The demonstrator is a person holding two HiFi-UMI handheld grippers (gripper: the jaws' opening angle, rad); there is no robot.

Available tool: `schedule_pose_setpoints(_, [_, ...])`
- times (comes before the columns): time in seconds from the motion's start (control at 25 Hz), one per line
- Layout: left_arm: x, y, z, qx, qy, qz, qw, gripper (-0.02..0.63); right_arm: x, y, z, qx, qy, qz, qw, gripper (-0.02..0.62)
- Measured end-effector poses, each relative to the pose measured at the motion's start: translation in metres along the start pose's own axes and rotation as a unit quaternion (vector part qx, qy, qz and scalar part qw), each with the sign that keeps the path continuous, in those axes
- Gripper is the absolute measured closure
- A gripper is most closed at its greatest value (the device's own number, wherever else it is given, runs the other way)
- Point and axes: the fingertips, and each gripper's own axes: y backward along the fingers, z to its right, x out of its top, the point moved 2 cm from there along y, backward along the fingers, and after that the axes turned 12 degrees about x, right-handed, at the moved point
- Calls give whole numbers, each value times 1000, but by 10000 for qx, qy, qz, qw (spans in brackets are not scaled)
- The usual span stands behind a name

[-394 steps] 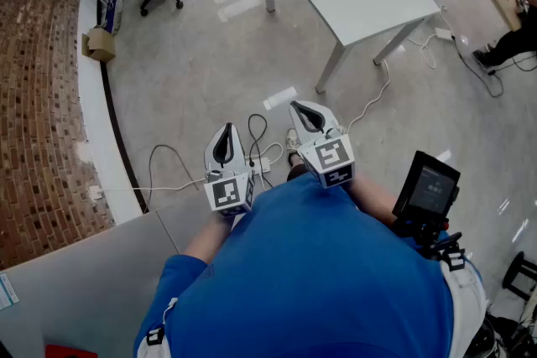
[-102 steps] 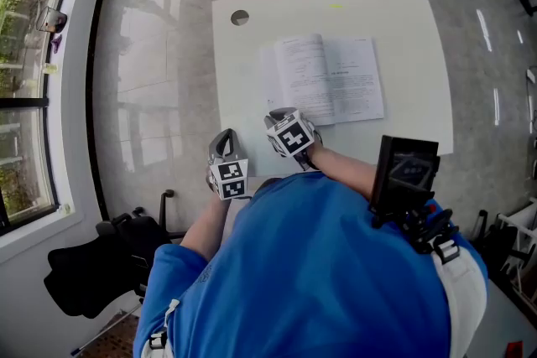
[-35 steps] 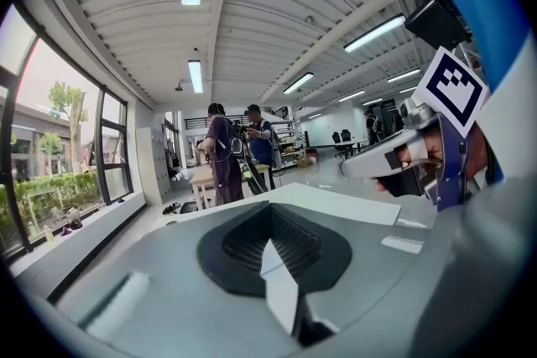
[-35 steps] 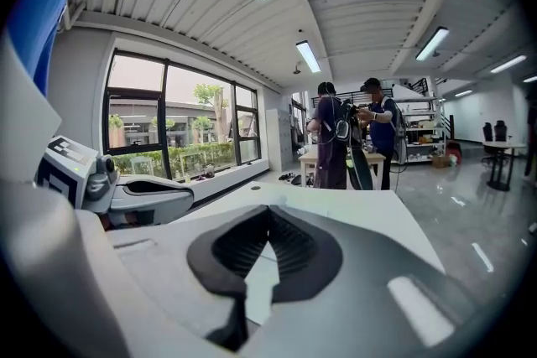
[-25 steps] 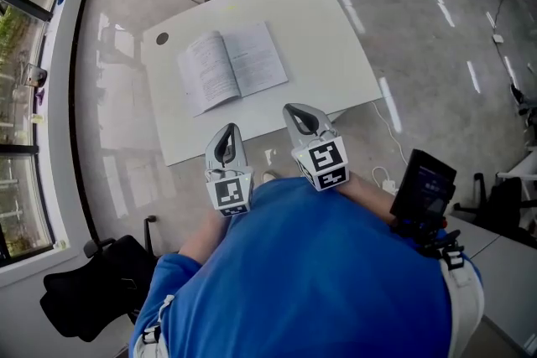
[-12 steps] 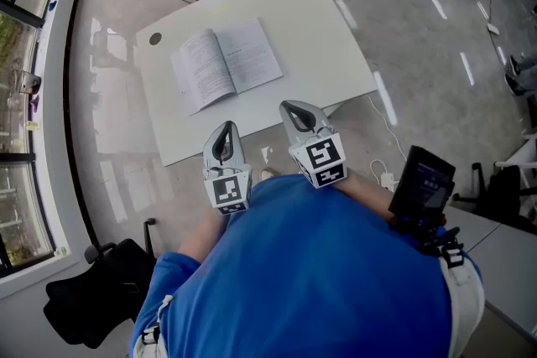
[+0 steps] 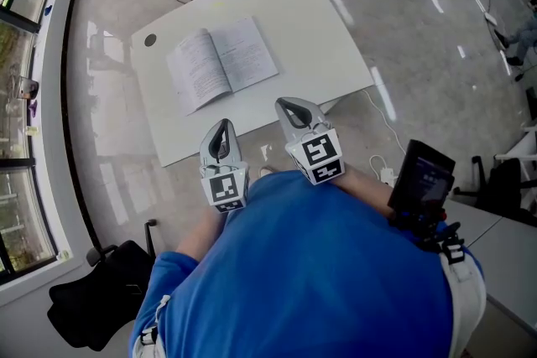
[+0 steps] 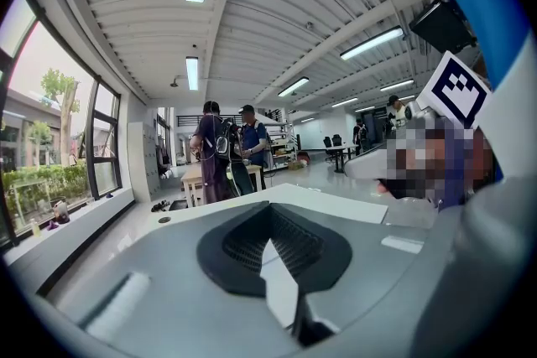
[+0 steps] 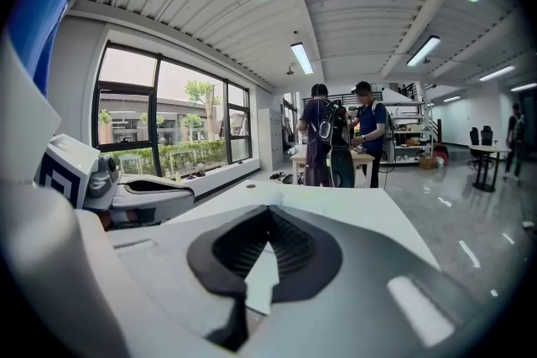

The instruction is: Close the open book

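A white table fills the upper middle of the head view. The open book lies flat on its left half, pages up. Just below the table's near edge, the left gripper and right gripper hover side by side, jaws clenched on nothing, apart from the book.

The open book lies flat, pages up and printed with text, skewed on the white desk, toward its left half.
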Motion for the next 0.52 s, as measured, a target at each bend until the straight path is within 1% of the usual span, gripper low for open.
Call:
schedule_pose_setpoints(0.32, [1, 2, -1, 1, -18, -4, 10000, 600, 0, -2, -5, 88, 36, -68, 9999, 592])
schedule_pose_setpoints(0.52, [1, 3, -3, 6, -19, -14, 10000, 600, 1, -4, -7, 109, 90, 33, 9999, 592])
